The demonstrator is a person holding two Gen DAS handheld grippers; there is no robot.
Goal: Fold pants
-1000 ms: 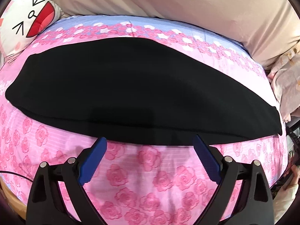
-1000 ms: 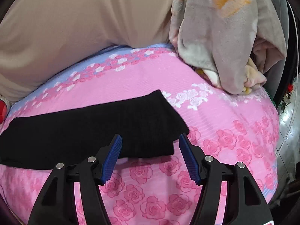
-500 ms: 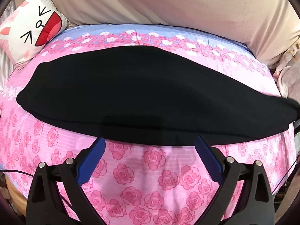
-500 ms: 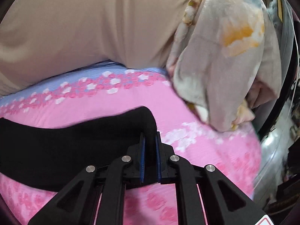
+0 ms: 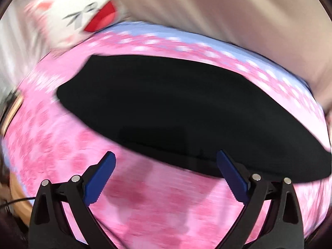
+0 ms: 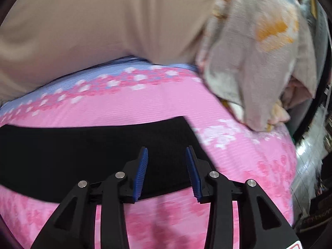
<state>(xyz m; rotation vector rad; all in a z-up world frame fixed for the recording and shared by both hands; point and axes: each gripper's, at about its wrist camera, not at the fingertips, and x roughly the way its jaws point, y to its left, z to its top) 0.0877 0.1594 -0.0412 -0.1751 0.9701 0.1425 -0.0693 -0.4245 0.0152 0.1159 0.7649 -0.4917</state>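
Black pants (image 5: 176,112) laid lengthwise-folded on pink floral bedsheet (image 5: 166,217); left gripper (image 5: 166,178) held wide, empty; right gripper (image 6: 167,172) seen opening above leg end, nothing pinched; crosswise fold judged next, regrasp needed.

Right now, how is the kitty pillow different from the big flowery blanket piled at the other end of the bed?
The kitty pillow is white with a drawn cat face and a red open mouth; the flowery blanket is greyish-beige with orange blotches. The pillow looks plump and smooth, while the blanket is crumpled in a loose heap. The pillow shows in the left wrist view, the blanket in the right wrist view. Both are soft things at the edge of the pink rose bedsheet.
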